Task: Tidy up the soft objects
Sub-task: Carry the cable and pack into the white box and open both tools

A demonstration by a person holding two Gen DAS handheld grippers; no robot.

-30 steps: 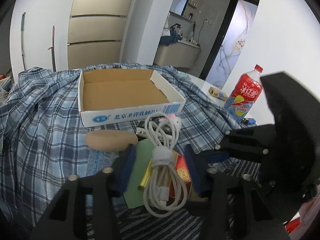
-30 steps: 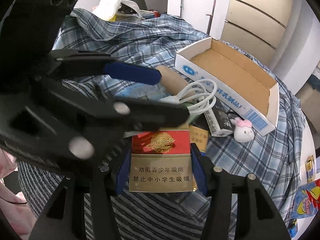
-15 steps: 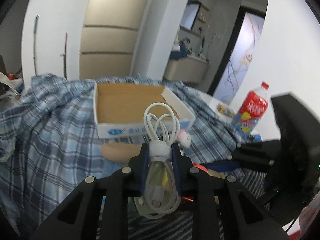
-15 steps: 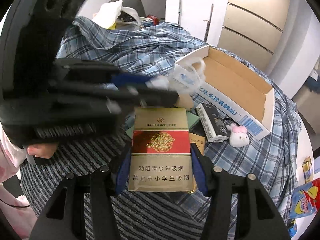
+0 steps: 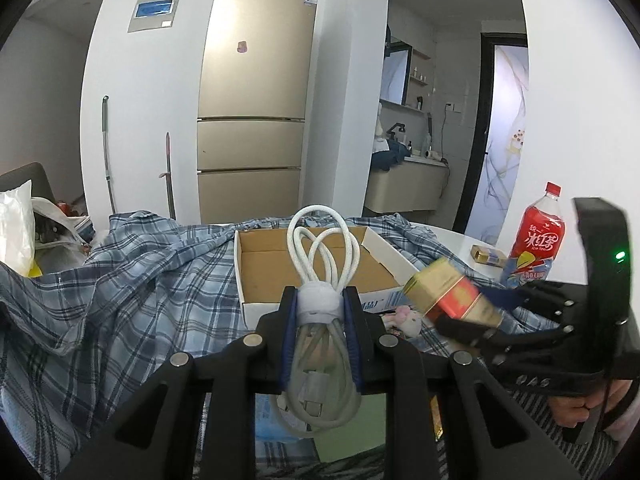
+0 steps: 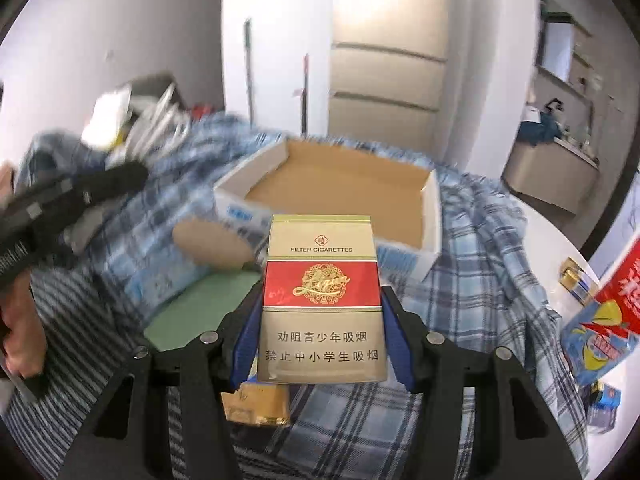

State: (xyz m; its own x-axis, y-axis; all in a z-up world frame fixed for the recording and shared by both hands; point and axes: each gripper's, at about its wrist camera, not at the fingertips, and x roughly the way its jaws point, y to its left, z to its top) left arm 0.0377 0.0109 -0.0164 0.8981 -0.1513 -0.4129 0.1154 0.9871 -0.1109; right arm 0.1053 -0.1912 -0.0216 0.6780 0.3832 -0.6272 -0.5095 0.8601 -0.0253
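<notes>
Above the blue plaid cloth [image 5: 132, 300], a coiled white rubbery cable bound by a soft strap [image 5: 320, 304] is clenched in the left gripper [image 5: 319, 334]; a rigid, glossy gold-and-red cigarette pack [image 6: 322, 308] is grasped by the right gripper [image 6: 322, 340]; both are judged mid-carry; a release inside the empty shallow cardboard box [image 6: 434, 204] is called for next.

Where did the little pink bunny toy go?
In the left wrist view, the bunny lies on the plaid cloth, just in front of the cardboard box, low and right of centre.
</notes>
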